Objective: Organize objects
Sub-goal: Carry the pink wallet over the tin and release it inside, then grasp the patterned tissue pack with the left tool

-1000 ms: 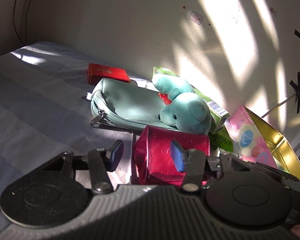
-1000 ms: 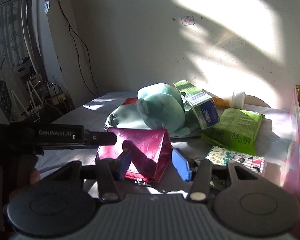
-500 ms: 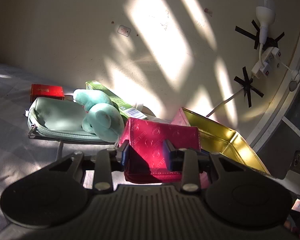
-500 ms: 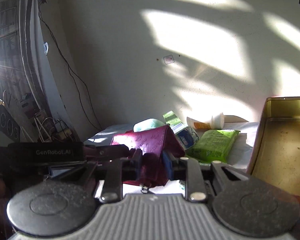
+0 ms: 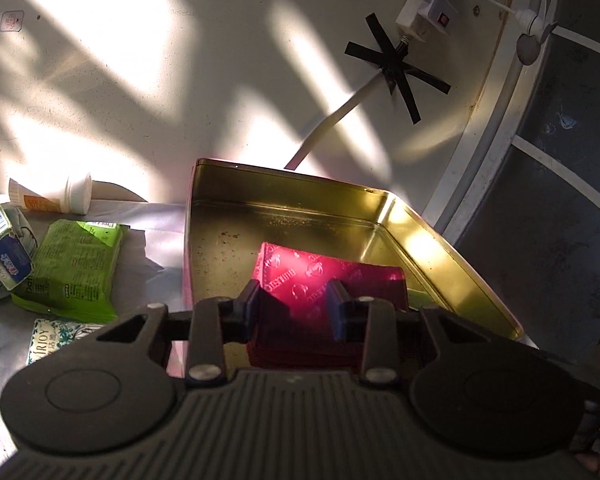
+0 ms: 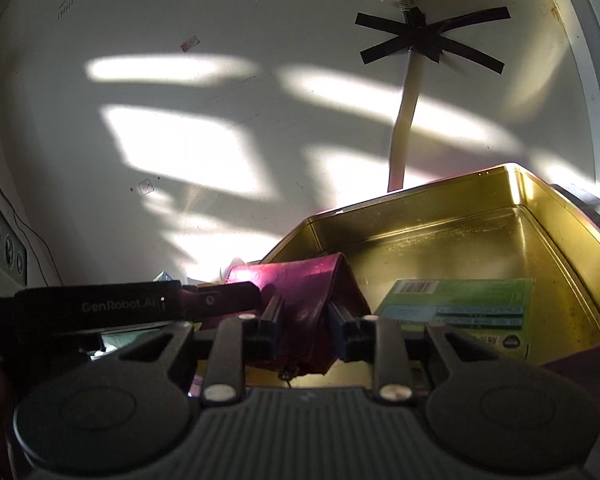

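Over the gold tin [image 5: 452, 248], both grippers' jaws clamp the red wallet [image 5: 320, 280] between them.

Hard sunlight dapples the wall [image 5: 148, 80]; foreground shadowed, edges fisheye-bent, perhaps slightly soft.

"GenRobot.AI" runs along the left gripper [image 6: 236, 300] body; a patterned card [image 5: 48, 338] reads, perhaps, "IRIOY".

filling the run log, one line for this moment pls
left gripper: shut on red wallet | right gripper: shut on red wallet | wallet over gold tin
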`<state>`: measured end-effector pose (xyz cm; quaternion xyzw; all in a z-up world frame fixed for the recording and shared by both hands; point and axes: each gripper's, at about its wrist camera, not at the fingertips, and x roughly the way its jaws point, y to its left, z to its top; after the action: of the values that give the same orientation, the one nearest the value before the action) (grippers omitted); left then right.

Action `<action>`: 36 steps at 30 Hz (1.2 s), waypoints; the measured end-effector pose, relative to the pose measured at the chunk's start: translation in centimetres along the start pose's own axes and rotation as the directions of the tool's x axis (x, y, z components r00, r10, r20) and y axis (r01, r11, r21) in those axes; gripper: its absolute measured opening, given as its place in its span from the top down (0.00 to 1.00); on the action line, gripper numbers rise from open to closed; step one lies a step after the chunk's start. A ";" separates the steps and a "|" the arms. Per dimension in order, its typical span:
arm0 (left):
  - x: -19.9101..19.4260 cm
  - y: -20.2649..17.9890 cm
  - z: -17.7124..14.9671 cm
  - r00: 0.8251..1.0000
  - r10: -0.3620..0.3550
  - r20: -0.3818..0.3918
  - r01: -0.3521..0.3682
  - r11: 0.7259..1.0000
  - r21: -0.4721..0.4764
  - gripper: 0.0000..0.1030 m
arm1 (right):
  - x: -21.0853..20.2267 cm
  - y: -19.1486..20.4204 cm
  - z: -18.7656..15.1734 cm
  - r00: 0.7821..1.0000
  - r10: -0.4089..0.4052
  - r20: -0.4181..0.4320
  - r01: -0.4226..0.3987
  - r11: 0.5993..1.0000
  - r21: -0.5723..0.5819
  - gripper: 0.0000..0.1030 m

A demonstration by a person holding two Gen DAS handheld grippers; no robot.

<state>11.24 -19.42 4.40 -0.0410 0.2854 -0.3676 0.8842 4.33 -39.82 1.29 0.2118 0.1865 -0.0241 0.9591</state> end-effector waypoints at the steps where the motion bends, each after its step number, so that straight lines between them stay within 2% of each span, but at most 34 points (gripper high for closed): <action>1: 0.3 0.0 0.0 1.000 0.009 -0.005 -0.008 1.000 0.003 0.64 | 0.2 -0.1 -0.3 1.000 -0.007 0.008 0.007 1.000 -0.006 0.71; 2: 0.7 -0.1 0.1 1.000 0.023 -0.013 -0.023 1.000 0.013 0.64 | 0.2 0.0 -0.4 1.000 -0.022 0.017 0.023 1.000 -0.018 0.67; 3: 0.8 -0.2 0.1 0.999 0.039 -0.016 -0.038 0.999 0.018 0.64 | 0.1 0.2 -0.6 0.998 -0.046 0.036 0.047 0.998 -0.030 0.53; 4: 0.8 -0.3 0.1 0.999 0.047 -0.016 -0.047 0.999 0.022 0.64 | -0.3 0.1 -0.7 0.996 -0.066 0.061 0.068 0.997 -0.039 0.50; 6: 0.6 -0.5 0.2 0.998 0.064 -0.012 -0.064 0.998 0.026 0.64 | -1.1 -0.2 -0.7 0.990 -0.094 0.109 0.099 0.994 -0.045 0.50; 8: 0.4 -0.8 0.2 0.993 0.114 -0.019 -0.113 0.993 0.024 0.64 | -1.7 -0.6 -0.5 0.984 -0.107 0.140 0.112 0.993 -0.023 0.50; 13: -1.0 -1.5 -0.3 0.972 0.234 -0.018 -0.233 0.971 0.051 0.64 | -1.9 -0.7 -0.5 0.978 -0.132 0.159 0.136 0.991 -0.015 0.51; 16: -2.0 -1.5 -0.7 0.972 0.234 -0.023 -0.233 0.972 0.040 0.64 | -2.0 -0.2 -0.7 0.973 -0.153 0.175 0.160 0.987 -0.030 0.51; 19: -3.2 -2.6 -1.3 0.964 0.264 -0.001 -0.263 0.962 0.073 0.63 | -2.5 0.0 -1.0 0.969 -0.159 0.190 0.167 0.985 -0.030 0.51; 25: -5.5 -3.8 -2.5 0.937 0.346 0.057 -0.350 0.929 0.122 0.59 | -4.0 1.3 -1.7 0.957 -0.152 0.247 0.172 0.983 -0.061 0.51; 29: -6.3 -3.3 -3.2 0.915 0.399 0.058 -0.403 0.908 0.116 0.58 | -4.5 2.4 -2.1 0.956 -0.129 0.265 0.156 0.984 -0.086 0.51; 32: -6.7 -2.4 -3.7 0.899 0.436 0.049 -0.438 0.893 0.097 0.56 | -4.3 2.8 -2.3 0.952 -0.136 0.274 0.173 0.978 -0.116 0.51; 34: -6.9 -1.8 -3.9 0.891 0.453 0.042 -0.455 0.887 0.080 0.56 | -4.2 2.8 -1.7 0.942 -0.139 0.304 0.186 0.974 -0.130 0.51; 36: -7.2 -1.2 -4.3 0.880 0.473 0.040 -0.474 0.878 0.064 0.55 | -4.0 2.3 -0.7 0.924 -0.152 0.350 0.210 0.969 -0.134 0.49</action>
<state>4.10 -14.86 4.62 0.0575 0.2633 -0.1499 0.9513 0.67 -37.58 3.07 0.1045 0.0396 -0.1326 0.9848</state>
